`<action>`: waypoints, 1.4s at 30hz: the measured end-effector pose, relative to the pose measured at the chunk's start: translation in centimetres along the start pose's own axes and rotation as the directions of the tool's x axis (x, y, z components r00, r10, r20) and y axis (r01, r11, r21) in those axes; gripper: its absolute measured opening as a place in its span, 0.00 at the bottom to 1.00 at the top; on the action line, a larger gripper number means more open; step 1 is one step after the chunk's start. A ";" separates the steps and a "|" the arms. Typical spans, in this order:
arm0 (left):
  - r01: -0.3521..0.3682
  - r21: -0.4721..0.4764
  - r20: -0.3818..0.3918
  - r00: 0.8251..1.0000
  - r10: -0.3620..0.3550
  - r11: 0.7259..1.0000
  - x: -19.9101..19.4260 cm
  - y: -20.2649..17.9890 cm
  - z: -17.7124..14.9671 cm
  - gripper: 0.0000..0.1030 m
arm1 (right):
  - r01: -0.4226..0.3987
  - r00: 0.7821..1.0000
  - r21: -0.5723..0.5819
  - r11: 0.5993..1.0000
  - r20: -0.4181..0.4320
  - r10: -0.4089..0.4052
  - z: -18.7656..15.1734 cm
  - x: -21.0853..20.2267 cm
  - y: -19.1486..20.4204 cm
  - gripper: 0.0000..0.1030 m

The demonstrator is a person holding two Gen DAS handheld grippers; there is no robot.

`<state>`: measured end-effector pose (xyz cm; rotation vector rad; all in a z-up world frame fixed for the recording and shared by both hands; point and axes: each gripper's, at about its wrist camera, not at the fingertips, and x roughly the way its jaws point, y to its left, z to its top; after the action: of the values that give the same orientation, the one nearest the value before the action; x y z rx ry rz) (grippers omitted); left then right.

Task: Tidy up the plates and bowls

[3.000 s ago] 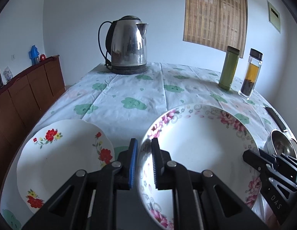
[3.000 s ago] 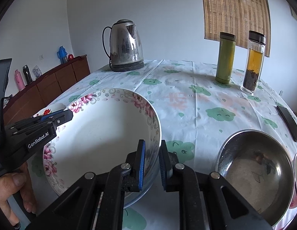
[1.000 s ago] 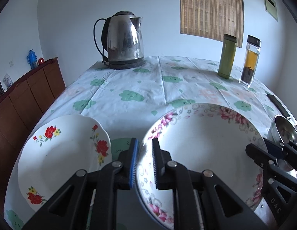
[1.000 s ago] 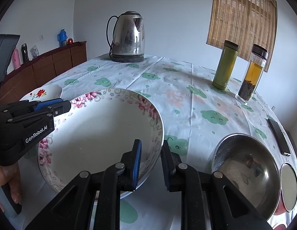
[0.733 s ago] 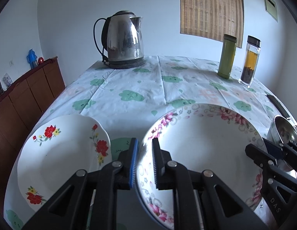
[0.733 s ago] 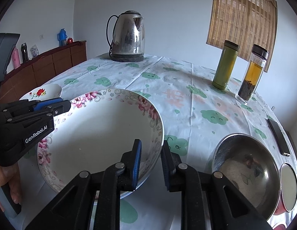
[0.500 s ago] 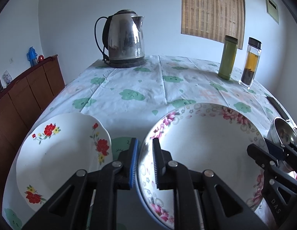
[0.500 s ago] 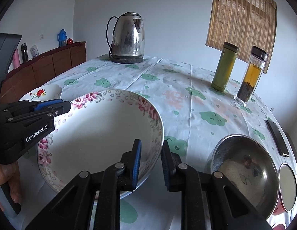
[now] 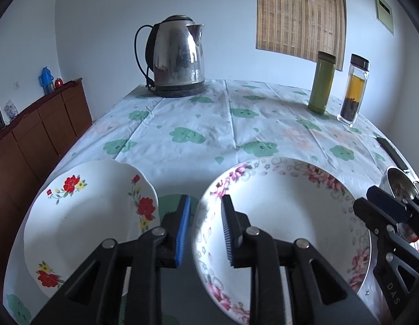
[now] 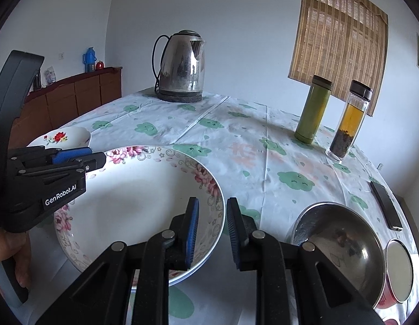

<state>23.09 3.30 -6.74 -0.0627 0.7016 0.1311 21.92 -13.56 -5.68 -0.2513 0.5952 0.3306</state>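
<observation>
A large white bowl with a pink flower rim (image 9: 285, 216) (image 10: 139, 197) rests on the tablecloth. My left gripper (image 9: 205, 227) is open, its jaws straddling the bowl's left rim with gaps on both sides. My right gripper (image 10: 212, 227) is open, straddling the bowl's right rim. A white plate with red flowers (image 9: 84, 216) (image 10: 63, 136) lies left of the bowl. A steel bowl (image 10: 336, 252) sits right of the flowered bowl.
A steel kettle (image 9: 176, 59) stands at the far side. A green bottle (image 9: 321, 82) and a tea jar (image 9: 354, 90) stand far right. A black phone (image 10: 385, 205) lies near the right edge. A lidded red container (image 10: 399, 279) sits beside the steel bowl. A wooden sideboard (image 9: 33, 135) stands left.
Both grippers have opened wider around the flowered bowl's rim, and the bowl now sits on the table. The cameras shifted only slightly.
</observation>
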 end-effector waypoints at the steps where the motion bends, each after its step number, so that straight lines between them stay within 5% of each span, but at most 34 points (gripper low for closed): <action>1: 0.002 -0.002 0.005 1.000 -0.002 1.000 -0.1 0.0 0.0 0.26 | 0.000 1.000 -0.001 1.000 0.000 0.000 0.0 0.0 0.0 0.22; 15: 0.014 -0.058 0.062 0.998 -0.011 0.998 -3.0 1.8 1.4 0.54 | -0.027 0.999 -0.014 1.000 0.024 0.027 -0.1 -0.4 0.2 0.23; 20: -0.042 -0.039 0.119 0.992 0.046 0.998 -5.3 4.7 2.3 0.72 | -0.036 0.999 -0.023 0.999 0.039 0.037 -0.1 -0.7 0.3 0.46; 23: -0.110 -0.063 0.129 0.985 0.117 0.992 -5.4 8.0 2.5 0.74 | -0.022 0.998 -0.037 0.999 0.059 0.024 -0.2 -1.0 0.6 0.48; 28: -0.212 -0.122 0.037 0.975 0.218 0.970 -3.1 13.8 1.2 0.74 | -0.036 0.997 -0.053 0.998 0.064 0.040 0.0 -1.3 1.4 0.47; 36: -0.190 -0.210 -0.010 0.981 0.192 0.959 -2.1 17.2 -0.4 0.74 | -0.198 0.979 -0.106 0.974 0.029 0.202 3.3 -1.6 7.1 0.47; 39: -0.160 -0.221 -0.033 0.987 0.156 0.962 -1.7 17.4 -0.8 0.74 | -0.268 0.963 -0.109 0.957 -0.015 0.268 4.5 0.0 9.9 0.34; 42: -0.153 -0.233 -0.055 0.988 0.144 0.960 -1.3 17.7 -0.9 0.74 | -0.311 0.950 -0.110 0.944 -0.065 0.305 5.6 1.8 12.3 0.32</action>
<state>19.03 20.62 -6.85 -0.2424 0.7256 0.3585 21.50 -0.07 -3.93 -0.2815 0.6637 0.6659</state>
